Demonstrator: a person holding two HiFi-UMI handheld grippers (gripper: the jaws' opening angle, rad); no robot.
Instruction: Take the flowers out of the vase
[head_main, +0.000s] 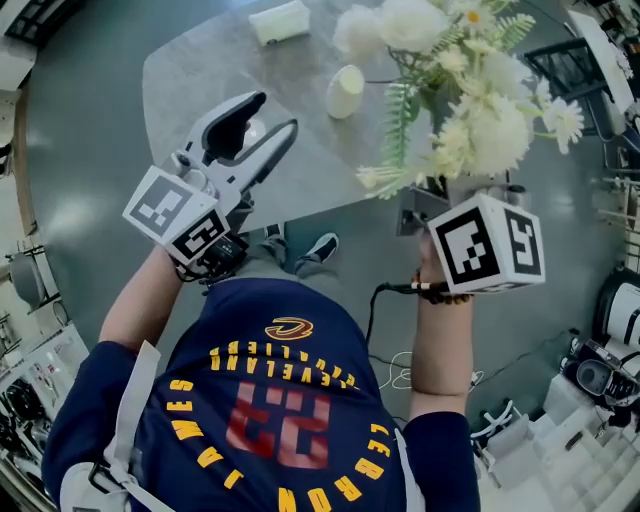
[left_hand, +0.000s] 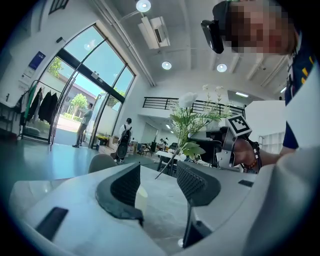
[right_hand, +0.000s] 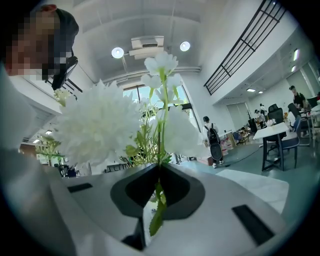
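A bunch of white flowers (head_main: 470, 90) with green fern leaves is held off the table's right edge, clear of the vase. My right gripper (head_main: 445, 190) is shut on the stems (right_hand: 158, 192), its tips hidden under the blooms in the head view. In the right gripper view the white blooms (right_hand: 100, 125) stand straight above the closed jaws of my right gripper (right_hand: 157, 175). The cream vase (head_main: 345, 91) stands on the grey table (head_main: 200, 70). My left gripper (head_main: 278, 115) is open and holds nothing, just left of the vase. The left gripper view shows the vase (left_hand: 141, 199) beyond the jaws of my left gripper (left_hand: 157, 172).
A white box (head_main: 280, 21) lies at the table's far edge. The table's near edge runs between my two grippers, with the person's shoes (head_main: 320, 247) on the floor below it. Equipment clutters the floor at the right (head_main: 590, 370). People stand far off by glass doors (left_hand: 86, 125).
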